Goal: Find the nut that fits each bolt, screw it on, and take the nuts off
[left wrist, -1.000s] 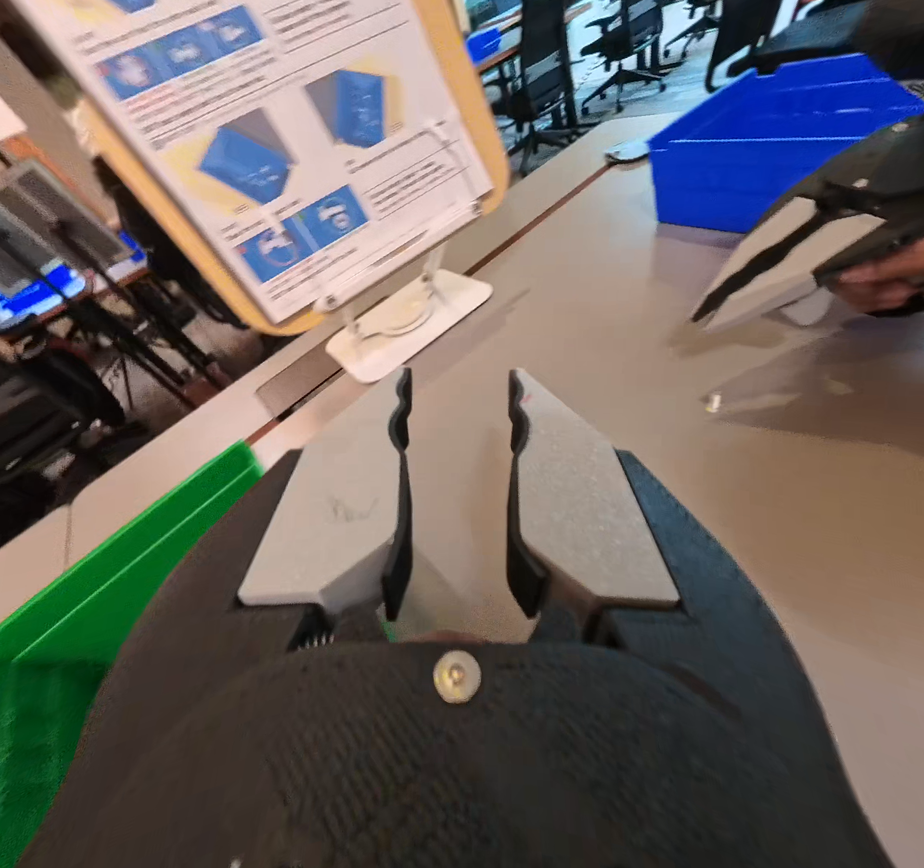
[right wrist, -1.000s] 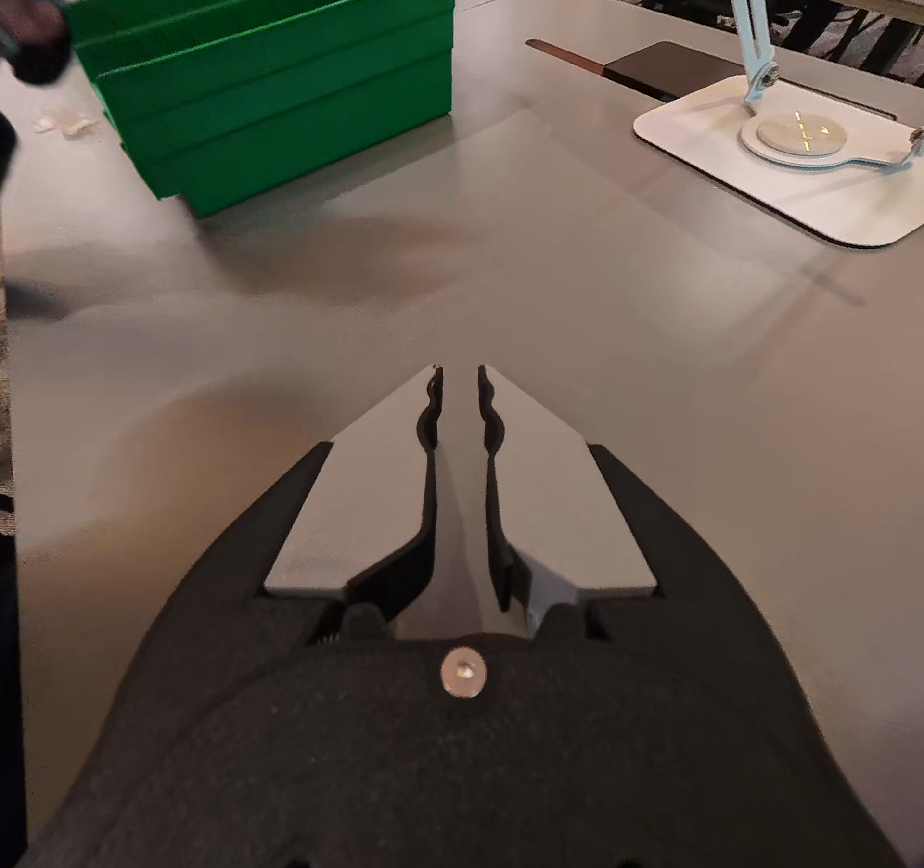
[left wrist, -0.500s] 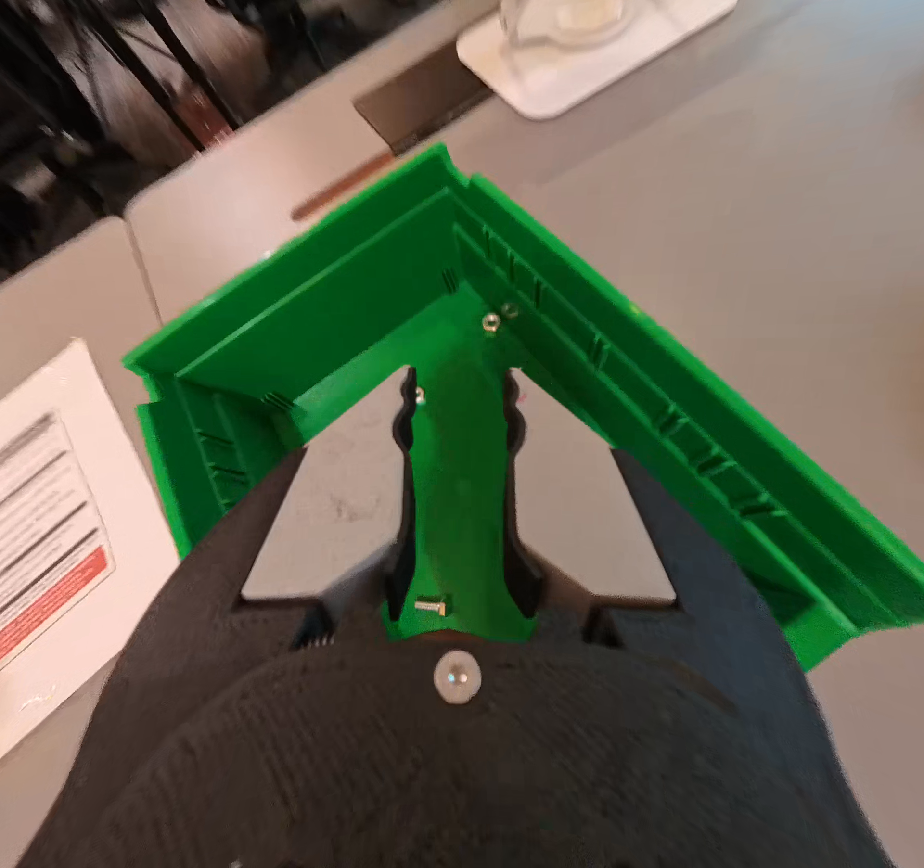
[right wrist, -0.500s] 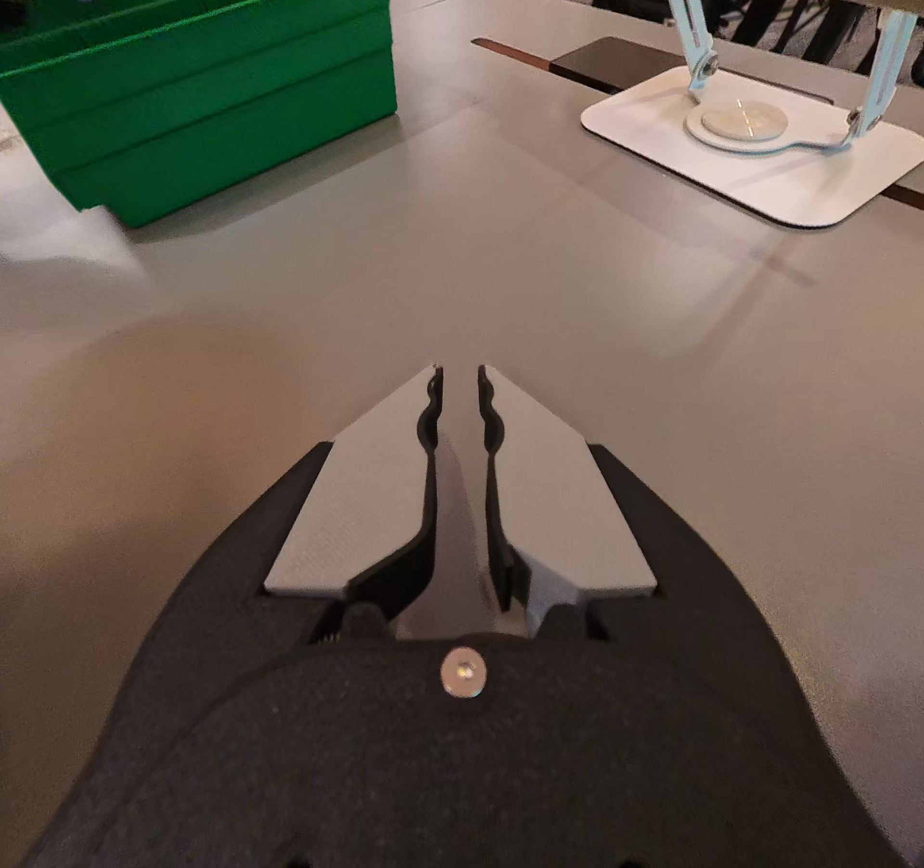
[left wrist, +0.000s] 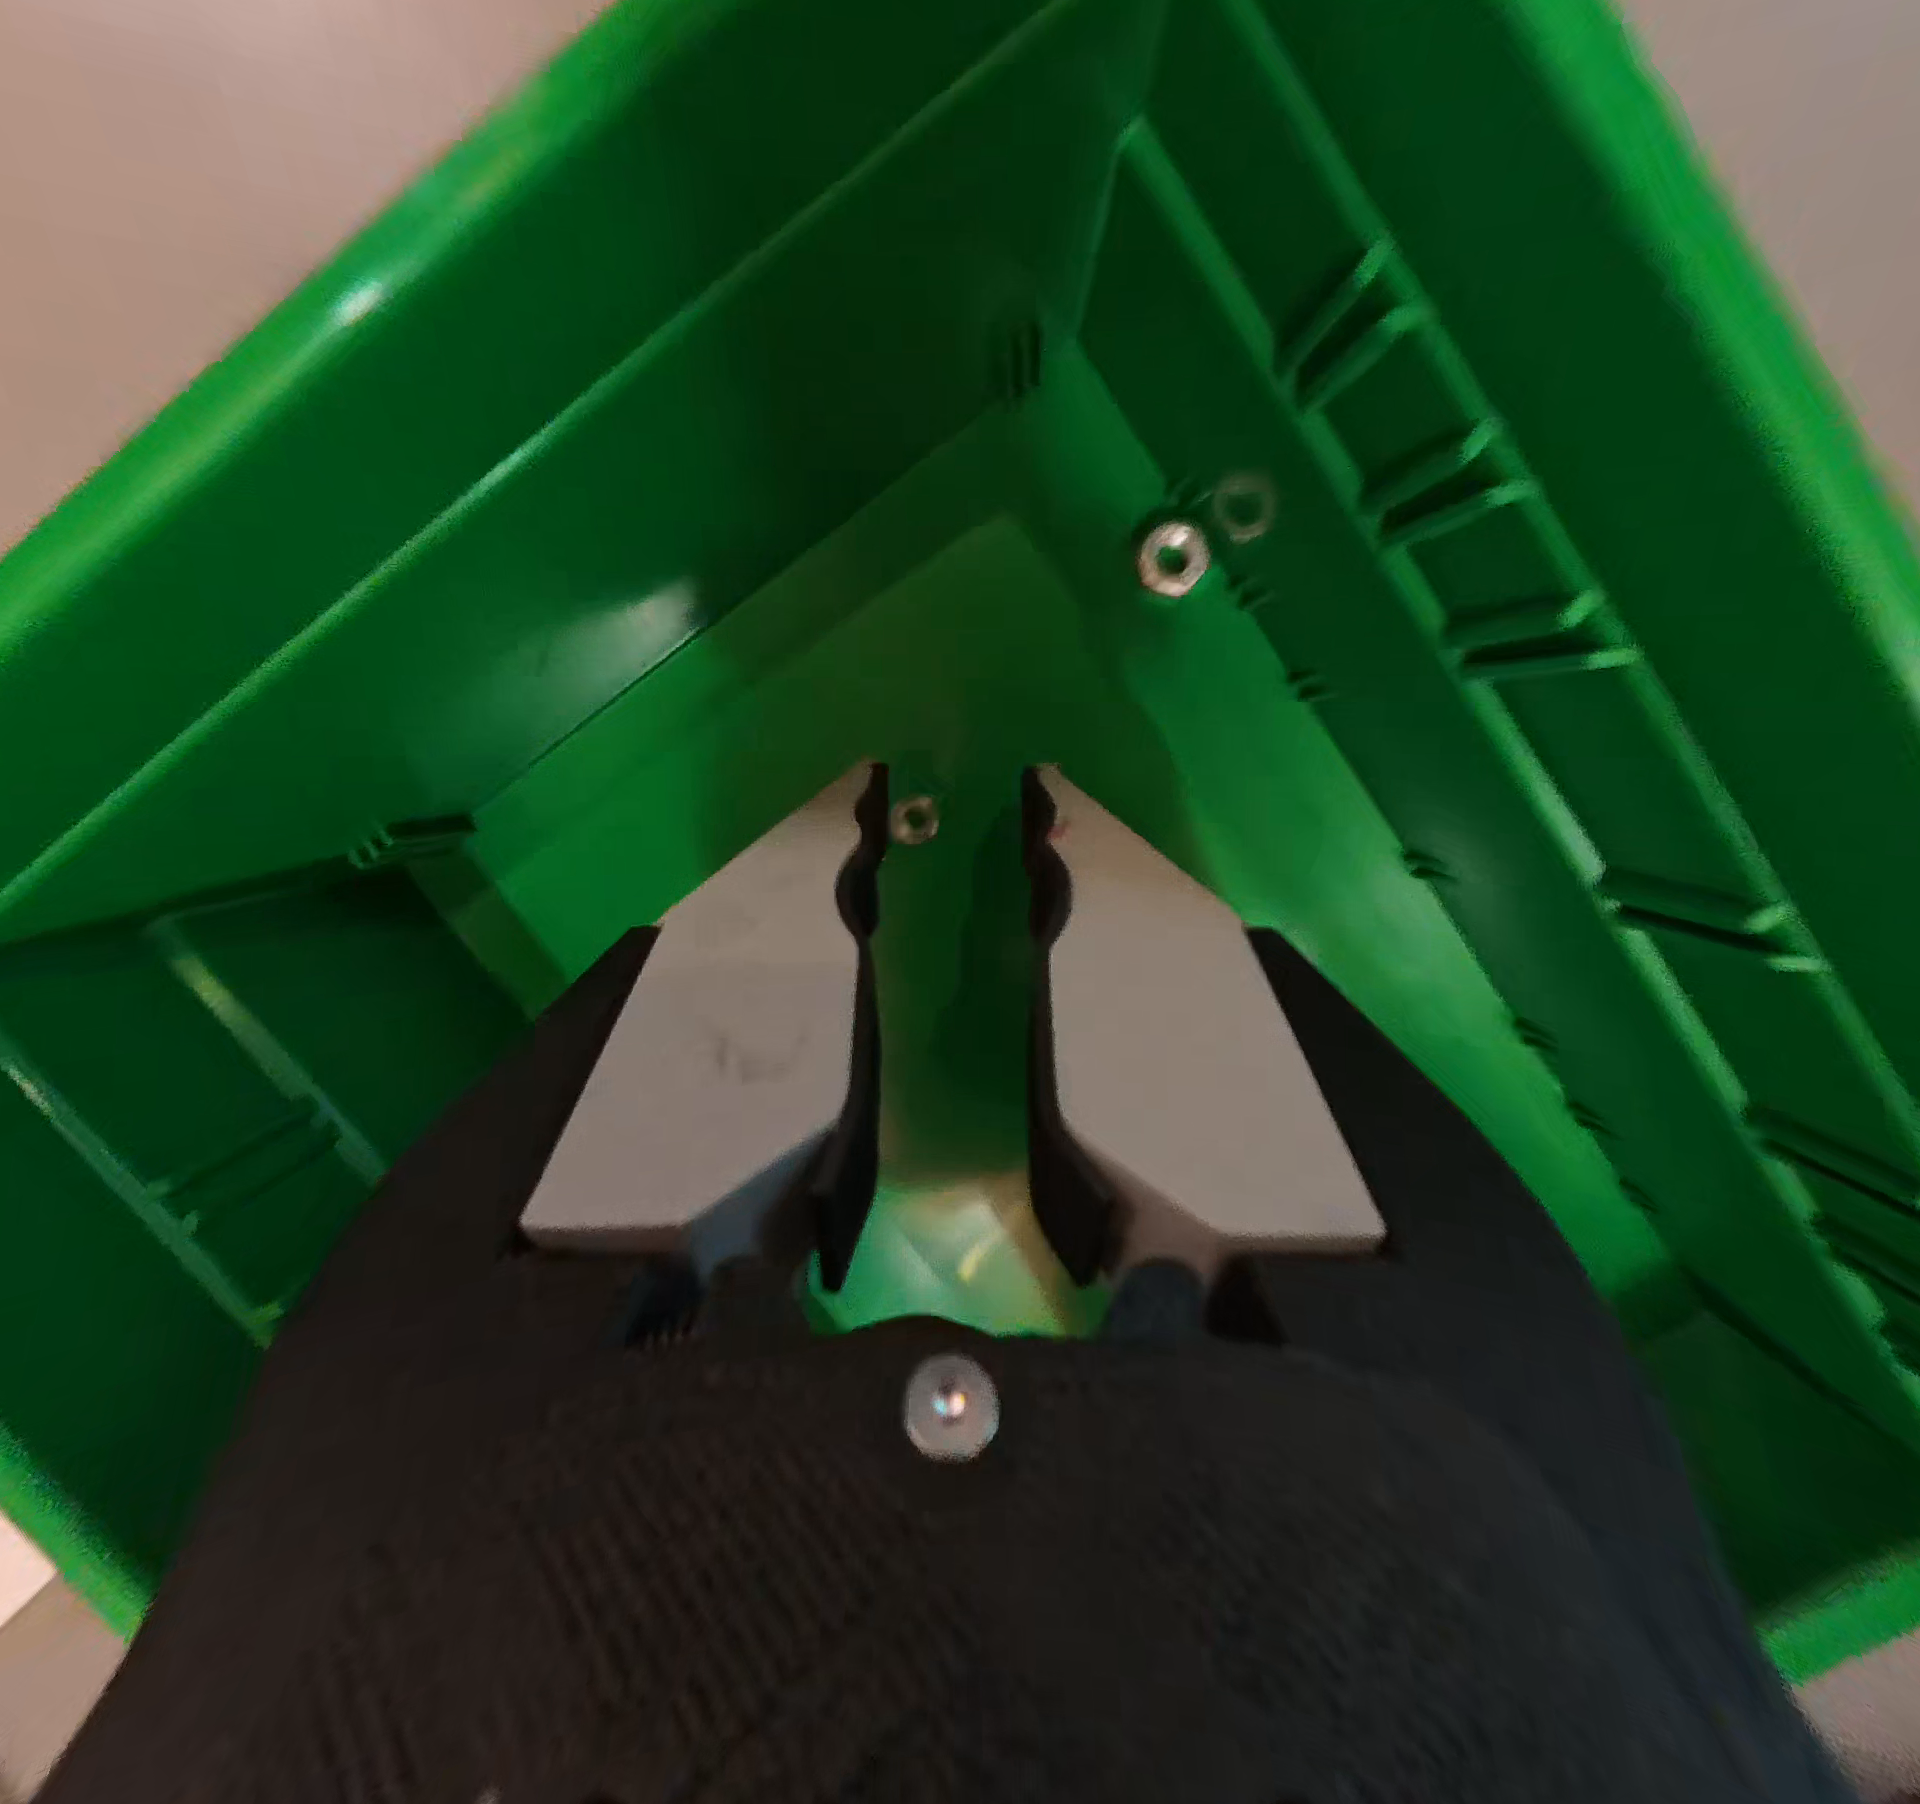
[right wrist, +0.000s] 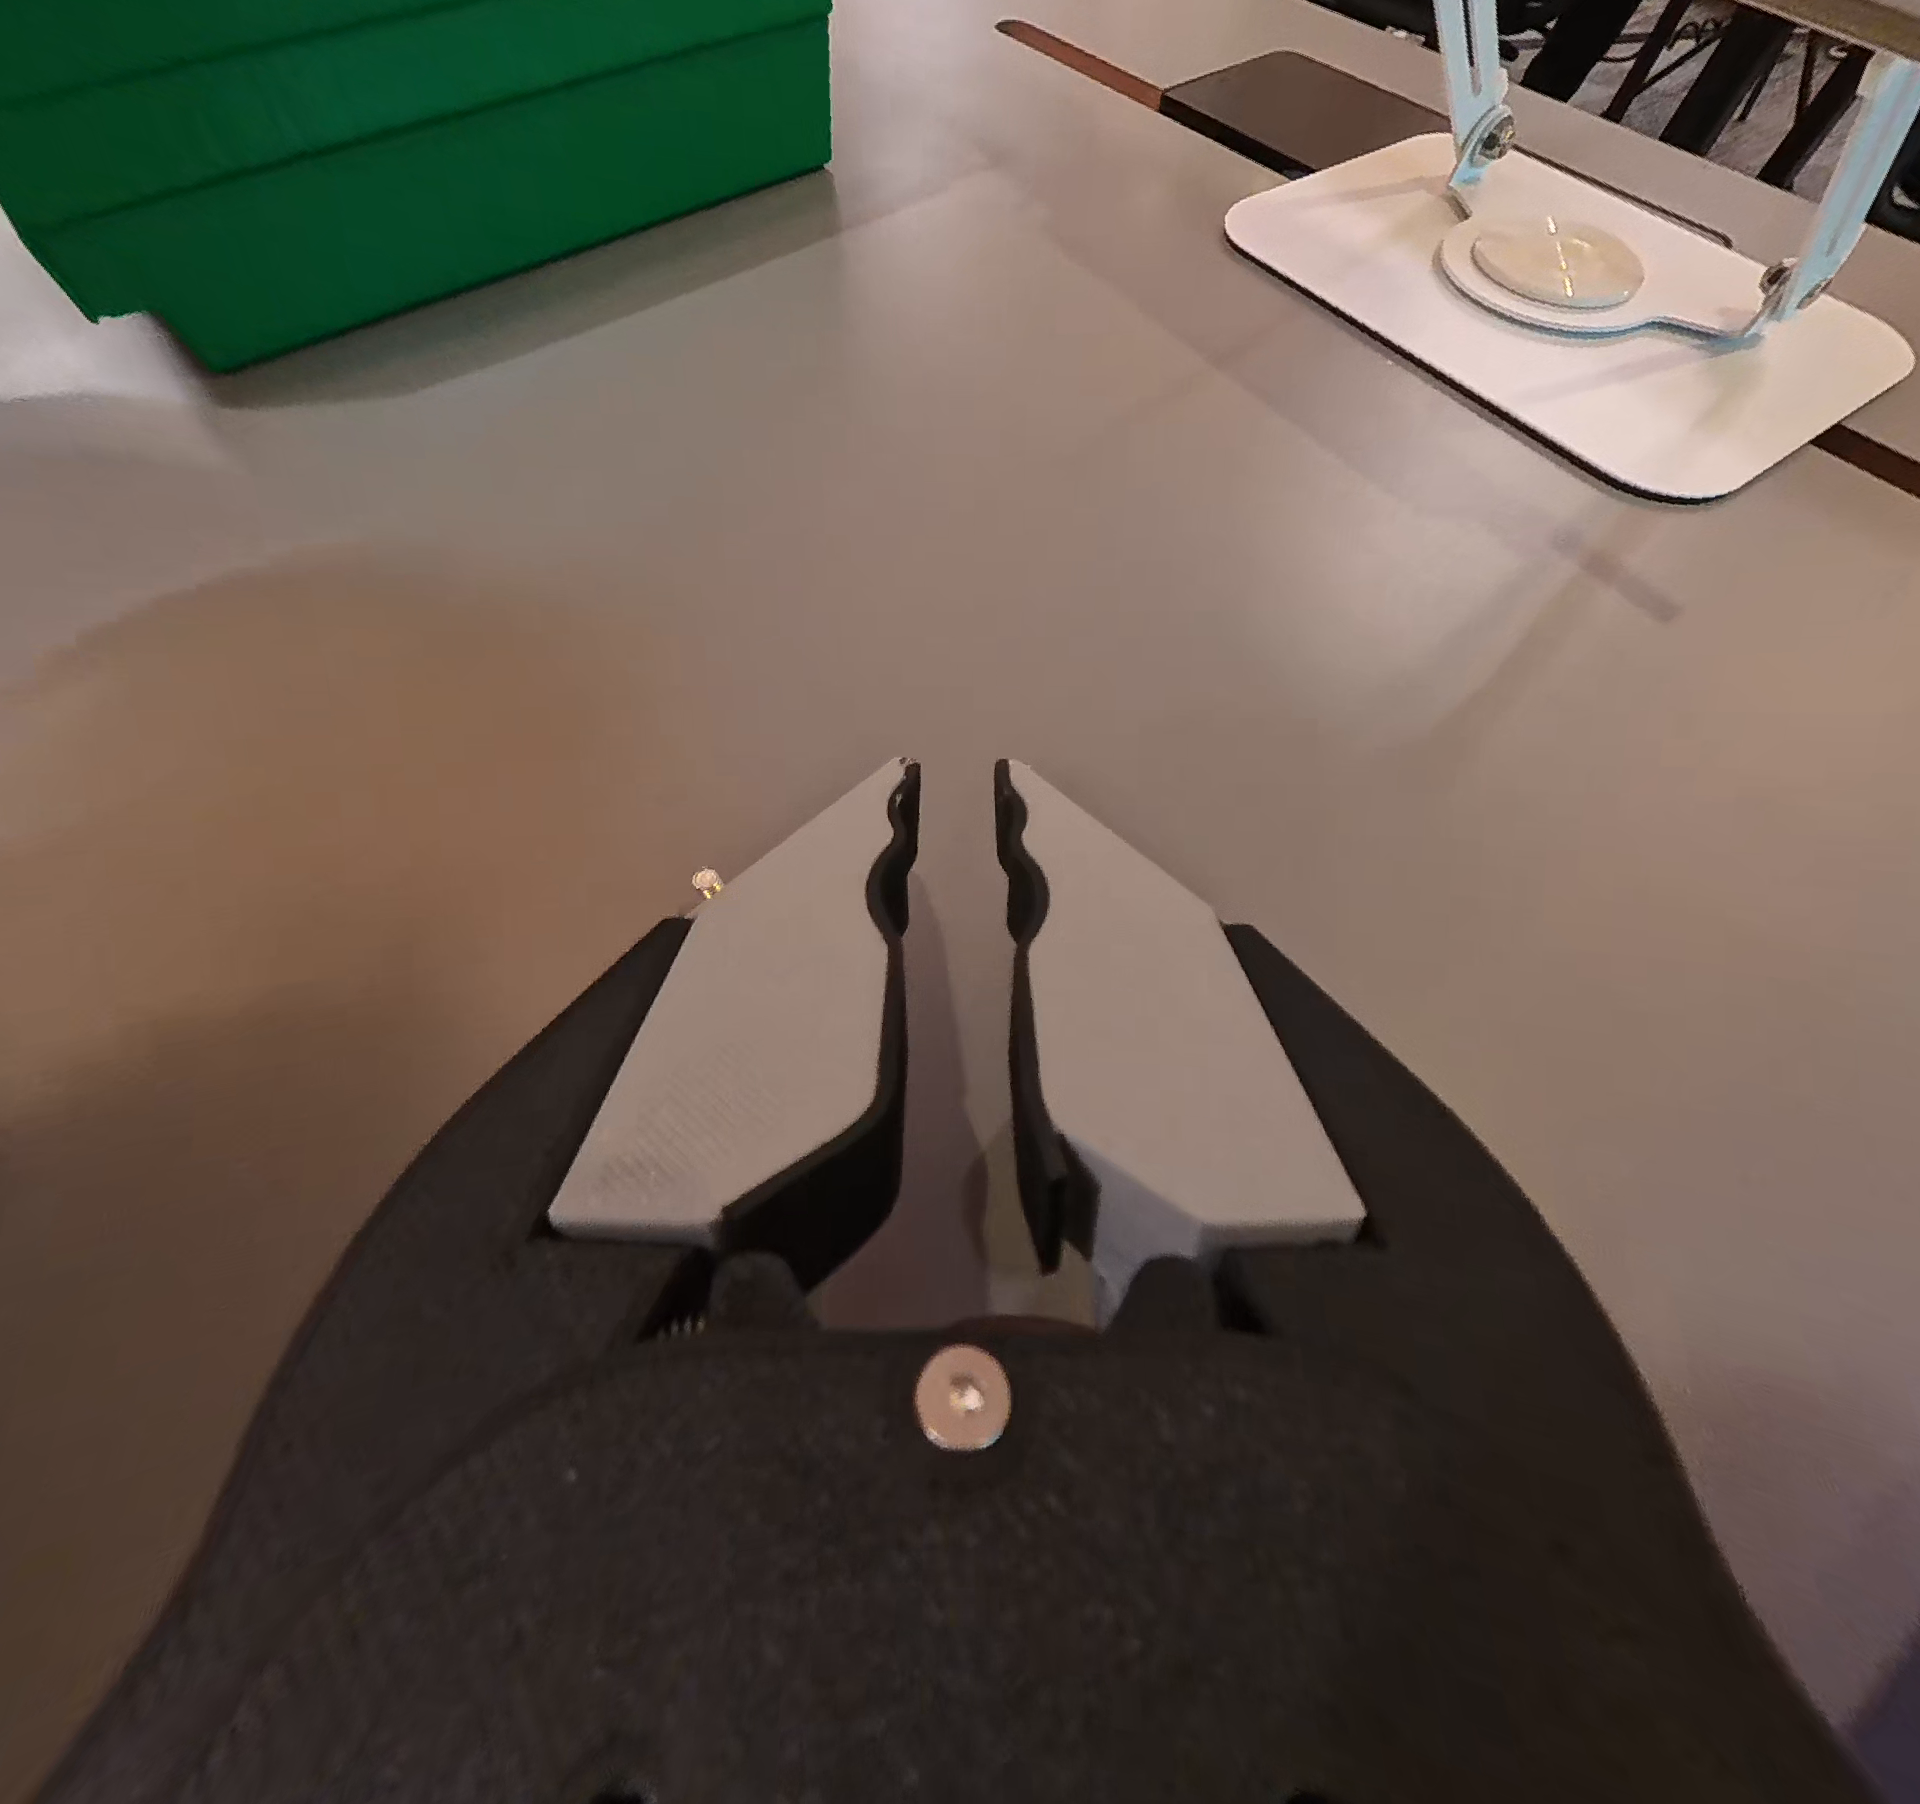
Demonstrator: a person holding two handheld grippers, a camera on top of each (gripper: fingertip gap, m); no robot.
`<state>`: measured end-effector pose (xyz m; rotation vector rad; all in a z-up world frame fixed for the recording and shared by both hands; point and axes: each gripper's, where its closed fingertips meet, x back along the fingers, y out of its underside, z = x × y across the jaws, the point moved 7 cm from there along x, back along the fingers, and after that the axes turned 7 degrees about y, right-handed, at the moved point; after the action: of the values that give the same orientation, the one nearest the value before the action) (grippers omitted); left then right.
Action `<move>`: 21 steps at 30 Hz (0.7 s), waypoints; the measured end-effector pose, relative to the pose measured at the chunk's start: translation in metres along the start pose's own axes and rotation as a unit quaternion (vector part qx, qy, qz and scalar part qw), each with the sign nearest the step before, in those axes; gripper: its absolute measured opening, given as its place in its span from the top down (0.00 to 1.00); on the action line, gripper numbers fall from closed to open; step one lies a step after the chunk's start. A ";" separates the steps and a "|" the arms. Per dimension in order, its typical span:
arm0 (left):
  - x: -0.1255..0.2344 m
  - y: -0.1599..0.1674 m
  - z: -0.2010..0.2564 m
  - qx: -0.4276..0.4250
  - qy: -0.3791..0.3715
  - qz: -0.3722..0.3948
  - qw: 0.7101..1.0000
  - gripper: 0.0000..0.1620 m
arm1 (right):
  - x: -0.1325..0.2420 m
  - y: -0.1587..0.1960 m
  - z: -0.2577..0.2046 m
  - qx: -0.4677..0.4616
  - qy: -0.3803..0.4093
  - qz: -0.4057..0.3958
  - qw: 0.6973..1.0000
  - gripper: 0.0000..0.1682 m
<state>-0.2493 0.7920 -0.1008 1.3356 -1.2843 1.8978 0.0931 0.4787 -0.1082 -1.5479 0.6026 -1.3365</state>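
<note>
Compared with half a second ago, the left gripper (left wrist: 951, 798) has dropped deeper into the green bin (left wrist: 727, 320), whose ribbed plastic walls now fill nearly the whole left wrist view; the bolt seen earlier between the finger roots is out of sight. Its jaws stand spread, empty, and a small silver nut (left wrist: 914, 819) lies on the bin floor just inside the left fingertip. A second nut (left wrist: 1172, 557) sits farther on, against the foot of the right wall, with what looks like its reflection in the glossy plastic beside it. The bin's inner corner lies straight ahead, walls closing in on both sides — little room to swing.

The right gripper (right wrist: 956, 780) has shifted slightly over the smooth grey bench (right wrist: 1143, 611); its jaws are parted by a narrow gap, holding nothing. A small silvery part (right wrist: 707, 881) — too small to tell bolt from nut — now shows beside the left finger. The bench ahead is open as far as the bin and the white stand base (right wrist: 1558, 362).
</note>
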 end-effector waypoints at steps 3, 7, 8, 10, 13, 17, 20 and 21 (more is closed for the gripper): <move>0.004 -0.011 0.013 -0.015 0.022 0.041 0.999 0.85 | -0.002 0.002 0.003 -0.007 -0.001 -0.001 1.000 0.93; 0.000 -0.014 0.023 -0.039 0.032 0.037 0.998 0.85 | -0.003 0.001 0.006 -0.029 -0.009 0.012 0.999 0.93; -0.002 -0.014 0.024 -0.040 0.036 0.035 0.998 0.84 | -0.003 0.001 0.008 -0.034 -0.009 0.014 0.999 0.93; -0.004 -0.014 0.026 -0.040 0.046 0.033 0.998 0.84 | -0.001 -0.001 0.010 -0.034 -0.003 0.028 0.999 0.93; -0.007 -0.015 0.030 -0.048 0.060 0.036 0.996 0.84 | 0.002 -0.004 0.012 -0.030 0.004 0.054 0.998 0.92; -0.014 -0.013 0.029 -0.053 0.072 0.016 0.996 0.83 | 0.003 -0.007 0.014 -0.027 0.008 0.068 0.997 0.92; -0.019 -0.015 0.027 -0.045 0.079 0.023 0.996 0.83 | 0.001 -0.005 0.014 -0.026 0.010 0.062 0.998 0.91; -0.021 -0.014 0.027 -0.043 0.083 0.019 0.995 0.83 | 0.001 -0.005 0.014 -0.024 0.010 0.060 0.998 0.91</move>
<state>-0.2173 0.7770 -0.1118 1.0938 -1.3003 1.9111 0.1052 0.4843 -0.1022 -1.5140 0.7328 -1.2572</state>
